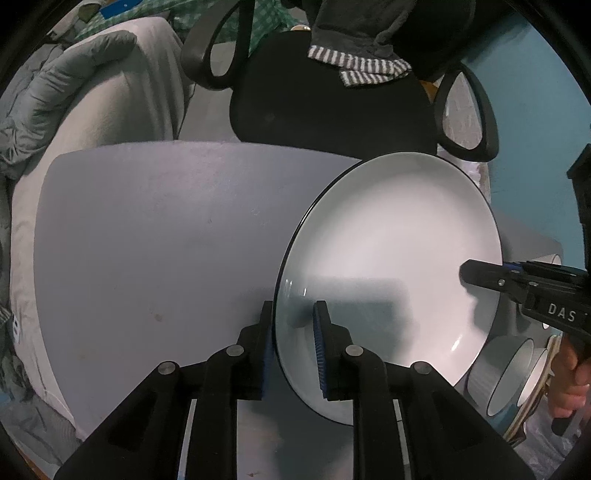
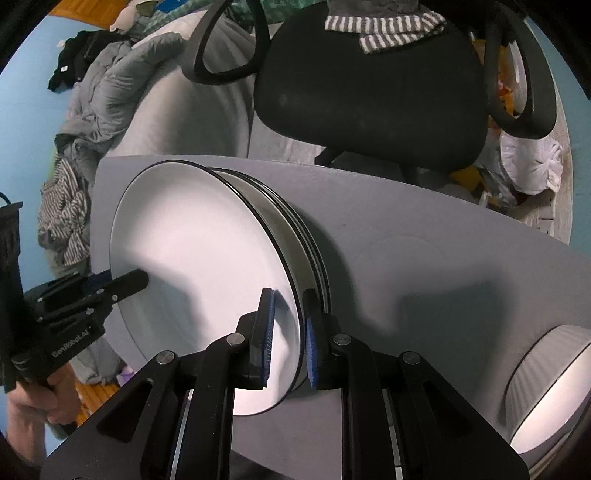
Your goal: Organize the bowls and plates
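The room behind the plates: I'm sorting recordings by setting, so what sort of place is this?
Most likely a bedroom or home study, not a kitchen. A black office chair stands behind the grey table, a grey quilt and clothes lie heaped on a bed, and the walls are blue.

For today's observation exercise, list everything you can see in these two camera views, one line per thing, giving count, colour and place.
Plate: one, white with dark rim, held by both grippers above the stack.
Plate stack: several, count unclear, white with dark rims, on the table under the held plate.
Bowls: at least two, ribbed white, right end of the table.
Table: one, grey, centre.
Office chair: one, black, behind the table.
Striped cloth: one, grey and white, draped on the chair.
Bedding: grey, far left.
Left gripper: black, shut on the plate's rim.
Right gripper: black, shut on the opposite rim.
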A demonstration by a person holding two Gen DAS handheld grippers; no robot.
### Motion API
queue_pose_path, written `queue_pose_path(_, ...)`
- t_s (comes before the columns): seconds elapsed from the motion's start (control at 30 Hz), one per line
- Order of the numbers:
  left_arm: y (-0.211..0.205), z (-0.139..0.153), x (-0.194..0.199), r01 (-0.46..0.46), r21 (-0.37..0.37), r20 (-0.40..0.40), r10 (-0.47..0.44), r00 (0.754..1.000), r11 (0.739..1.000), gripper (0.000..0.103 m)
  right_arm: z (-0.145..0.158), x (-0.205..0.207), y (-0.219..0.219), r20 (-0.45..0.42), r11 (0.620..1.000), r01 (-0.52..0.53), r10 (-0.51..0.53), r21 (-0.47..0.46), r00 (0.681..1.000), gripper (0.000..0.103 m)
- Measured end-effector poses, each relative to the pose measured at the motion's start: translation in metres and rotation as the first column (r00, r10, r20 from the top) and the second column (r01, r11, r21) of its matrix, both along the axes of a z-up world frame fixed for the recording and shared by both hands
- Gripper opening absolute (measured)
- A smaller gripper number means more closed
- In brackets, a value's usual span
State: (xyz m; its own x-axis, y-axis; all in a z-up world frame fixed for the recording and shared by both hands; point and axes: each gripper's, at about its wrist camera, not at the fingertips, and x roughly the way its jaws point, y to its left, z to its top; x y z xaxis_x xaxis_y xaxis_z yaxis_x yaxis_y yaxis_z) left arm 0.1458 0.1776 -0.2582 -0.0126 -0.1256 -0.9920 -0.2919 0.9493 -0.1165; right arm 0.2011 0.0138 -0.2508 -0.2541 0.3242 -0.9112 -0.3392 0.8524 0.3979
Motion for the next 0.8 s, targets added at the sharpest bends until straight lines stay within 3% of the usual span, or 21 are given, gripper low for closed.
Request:
queue_pose_path(0.23, -0.002, -0.003, 0.004, 0.008, 0.002, -0.008, -0.008, 1.000, 1.000, 0.019, -0.001, 0.007, 0.003, -0.046, 0.999, 0.012, -0.014, -0.034, 0.999, 0.017)
queue_pose_path(0.37, -0.003, -0.003, 0.005, 0.029, 0.009, -0.019, -0.029, 0.999, 1.000, 0.020, -0.001, 0.007, 0.009, -0.065, 0.997, 0.011, -0.016, -0.078, 0.998, 0.024)
queue_pose_path(0.63, -0.011, 0.006, 0.005, 0.037, 0.057, -0.013, -0.036, 0.999, 0.998, 0.029, 0.004, 0.000, 0.026, -0.038, 0.980, -0.062, 0.056, -0.190, 0.998, 0.031)
queue_pose_path(0.8, -0.012, 0.007, 0.003, 0.034, 0.046, -0.010, -0.033, 0.999, 0.998, 0.034, 0.008, -0.004, 0.027, -0.024, 0.973, -0.060, 0.056, -0.223, 0.998, 0.031)
